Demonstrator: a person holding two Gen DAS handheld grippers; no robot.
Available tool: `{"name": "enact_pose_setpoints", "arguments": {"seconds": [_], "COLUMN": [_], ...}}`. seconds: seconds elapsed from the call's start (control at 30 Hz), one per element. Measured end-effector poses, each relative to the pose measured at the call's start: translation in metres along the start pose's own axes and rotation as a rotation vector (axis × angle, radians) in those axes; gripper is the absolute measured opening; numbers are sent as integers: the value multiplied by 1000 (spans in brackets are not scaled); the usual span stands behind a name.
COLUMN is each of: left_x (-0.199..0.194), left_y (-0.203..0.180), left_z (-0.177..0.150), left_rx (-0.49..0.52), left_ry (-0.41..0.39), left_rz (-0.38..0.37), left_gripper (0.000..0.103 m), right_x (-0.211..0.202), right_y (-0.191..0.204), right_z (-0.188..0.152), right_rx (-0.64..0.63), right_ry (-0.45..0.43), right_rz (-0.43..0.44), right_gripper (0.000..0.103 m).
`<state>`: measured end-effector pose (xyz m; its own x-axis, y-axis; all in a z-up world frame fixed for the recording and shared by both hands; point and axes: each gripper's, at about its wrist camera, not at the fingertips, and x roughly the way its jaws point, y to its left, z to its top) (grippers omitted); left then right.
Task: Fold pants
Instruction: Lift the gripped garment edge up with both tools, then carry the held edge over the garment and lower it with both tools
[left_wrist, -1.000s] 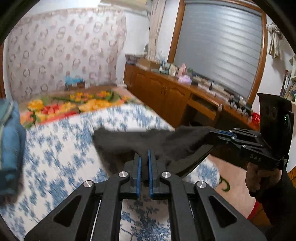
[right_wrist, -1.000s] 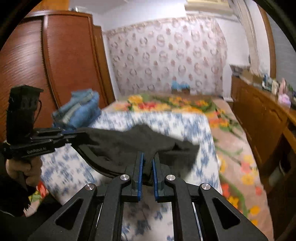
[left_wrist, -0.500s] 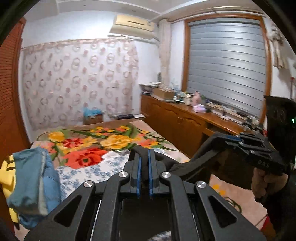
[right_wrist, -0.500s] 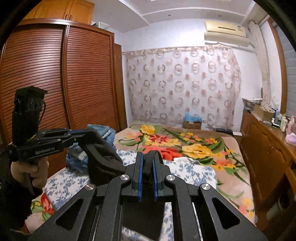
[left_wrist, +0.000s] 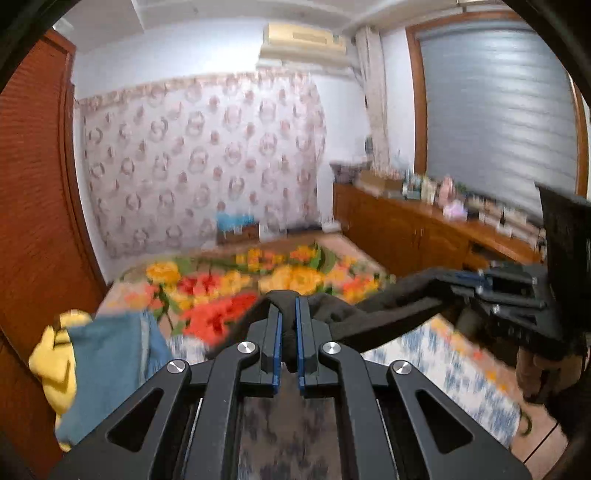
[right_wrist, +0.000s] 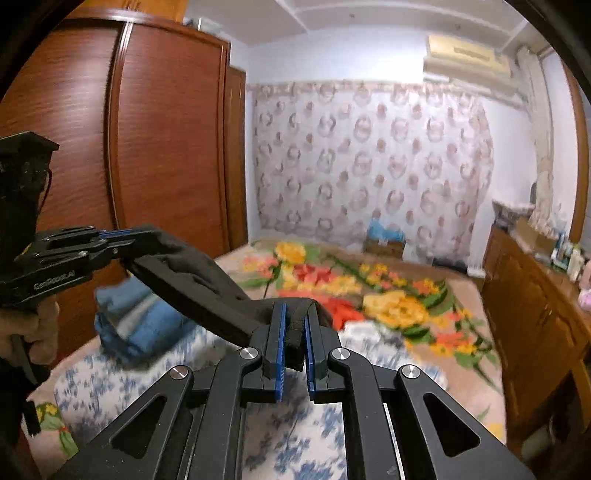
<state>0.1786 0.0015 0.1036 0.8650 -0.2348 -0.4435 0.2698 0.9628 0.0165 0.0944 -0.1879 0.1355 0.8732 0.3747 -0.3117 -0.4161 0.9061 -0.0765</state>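
From the left wrist, the left gripper (left_wrist: 289, 332) pinches a thick edge of the dark pants (left_wrist: 332, 314), held aloft over the bed (left_wrist: 424, 350) and stretched toward the right gripper (left_wrist: 476, 282); the step looks like lifting the garment taut before laying it flat. From the right wrist, the right gripper (right_wrist: 293, 332) likewise clamps a soft, matte, seamed black edge. Next, both should lower together onto the blue-flowered sheet (right_wrist: 184, 354), keeping the cloth spread.

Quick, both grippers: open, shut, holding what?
Left gripper: shut on the dark grey fabric pants.
Right gripper: shut on the same pants.
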Motion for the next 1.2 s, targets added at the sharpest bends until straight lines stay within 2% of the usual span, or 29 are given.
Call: {"name": "enact_pose_setpoints", "arguments": {"seconds": [0.17, 0.37, 0.67, 1.2], "left_x": [10, -8, -31, -47], "left_y": [-8, -19, -30, -50], "left_z": [-70, -122, -154, -188], "left_rx": [9, -33, -93, -97], "left_ry": [132, 190, 210, 233], "left_rz": [-19, -66, -79, -78], "left_gripper": [7, 7, 7, 7], "right_x": [27, 24, 14, -9], "right_y": [14, 28, 27, 37], "right_z": [-50, -91, -114, -151], "right_rx": [-2, 5, 17, 61], "right_ry": [135, 214, 265, 298], "right_rz": [37, 104, 139, 134], "right_gripper": [9, 9, 9, 9]}}
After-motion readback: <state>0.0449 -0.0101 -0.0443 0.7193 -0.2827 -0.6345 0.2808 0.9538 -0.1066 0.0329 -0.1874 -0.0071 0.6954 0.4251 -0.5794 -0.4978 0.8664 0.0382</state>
